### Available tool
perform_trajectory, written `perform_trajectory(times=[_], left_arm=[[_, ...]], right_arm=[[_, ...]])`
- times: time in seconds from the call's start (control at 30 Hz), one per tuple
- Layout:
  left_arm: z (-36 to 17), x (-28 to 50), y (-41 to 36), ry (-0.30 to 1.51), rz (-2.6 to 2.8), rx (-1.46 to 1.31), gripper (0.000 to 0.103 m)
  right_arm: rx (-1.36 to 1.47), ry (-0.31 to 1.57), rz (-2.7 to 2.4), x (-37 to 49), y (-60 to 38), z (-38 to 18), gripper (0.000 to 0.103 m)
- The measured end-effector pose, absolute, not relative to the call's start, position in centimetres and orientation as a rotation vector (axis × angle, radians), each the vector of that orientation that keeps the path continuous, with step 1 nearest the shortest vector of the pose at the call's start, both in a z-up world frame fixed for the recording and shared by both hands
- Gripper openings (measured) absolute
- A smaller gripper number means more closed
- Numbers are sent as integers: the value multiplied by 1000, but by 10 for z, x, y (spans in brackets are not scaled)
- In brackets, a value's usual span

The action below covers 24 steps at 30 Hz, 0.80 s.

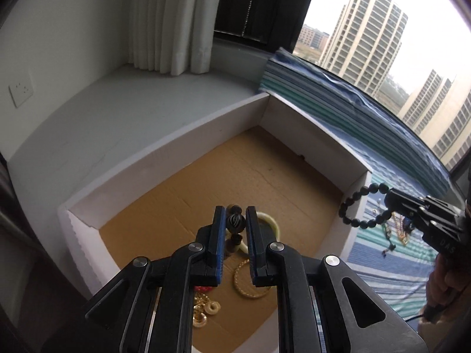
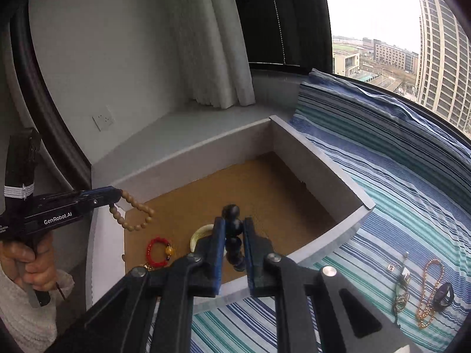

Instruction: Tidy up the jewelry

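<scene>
A white-walled box with a brown cardboard floor [image 1: 229, 173] sits on the sill; it also shows in the right wrist view [image 2: 265, 188]. My left gripper [image 1: 235, 222] is shut on a brown bead bracelet [image 1: 235, 222] over the box's near end; from the right wrist view that bracelet [image 2: 134, 213] hangs from its tip [image 2: 116, 195]. My right gripper [image 2: 234, 235] is shut on a dark bead bracelet [image 2: 234, 229], held above the box's near right wall; it shows in the left wrist view [image 1: 362, 209]. In the box lie a pale bangle [image 2: 200, 234], a red bracelet [image 2: 157, 251], a gold bangle [image 1: 250, 279] and gold earrings [image 1: 206, 309].
A blue and green striped cloth [image 2: 412, 194] lies right of the box. On it lie a gold chain necklace [image 2: 429, 291], a dark ring-shaped piece [image 2: 443, 294] and other small jewelry [image 2: 401, 282]. A curtain [image 1: 170, 20], a wall socket [image 1: 20, 89] and the window are behind.
</scene>
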<state>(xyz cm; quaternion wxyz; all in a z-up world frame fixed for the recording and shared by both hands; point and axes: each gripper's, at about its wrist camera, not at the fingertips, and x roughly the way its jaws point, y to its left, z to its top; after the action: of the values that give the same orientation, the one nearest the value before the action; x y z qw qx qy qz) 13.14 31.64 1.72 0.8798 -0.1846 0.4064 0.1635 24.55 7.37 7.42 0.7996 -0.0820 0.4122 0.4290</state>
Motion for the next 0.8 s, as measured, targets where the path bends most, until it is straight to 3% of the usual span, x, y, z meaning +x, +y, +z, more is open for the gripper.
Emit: perform_trajectory(times=[0.33,0.37,0.4,0.43,0.47,0.5,0.6,0.67,0.8], left_arm=[[-30,150,325,930,396,-343,13],[-29,151,324,926,412,-327,20],[-29,150,322,922,423,-312,38],[-27,148,321,911,430,-304,49],[-23,145,320,892,437,-300,71],[-19,140,318,869,442,-293,79],[-6,128,302,825,423,-258,83],[2,119,287,795,410,-244,92],[11,102,242,747,344,-212,98]], right_arm=[[-246,998,850,261,112,17,14],[-237,991,841,261,110,18,16],[-225,984,835,261,107,20,19],[-209,977,826,261,103,23,31],[-191,968,816,260,97,28,43],[-175,954,807,259,90,34,45],[-172,897,776,247,73,56,51],[-178,857,740,234,59,69,73],[-188,807,689,204,29,81,76]])
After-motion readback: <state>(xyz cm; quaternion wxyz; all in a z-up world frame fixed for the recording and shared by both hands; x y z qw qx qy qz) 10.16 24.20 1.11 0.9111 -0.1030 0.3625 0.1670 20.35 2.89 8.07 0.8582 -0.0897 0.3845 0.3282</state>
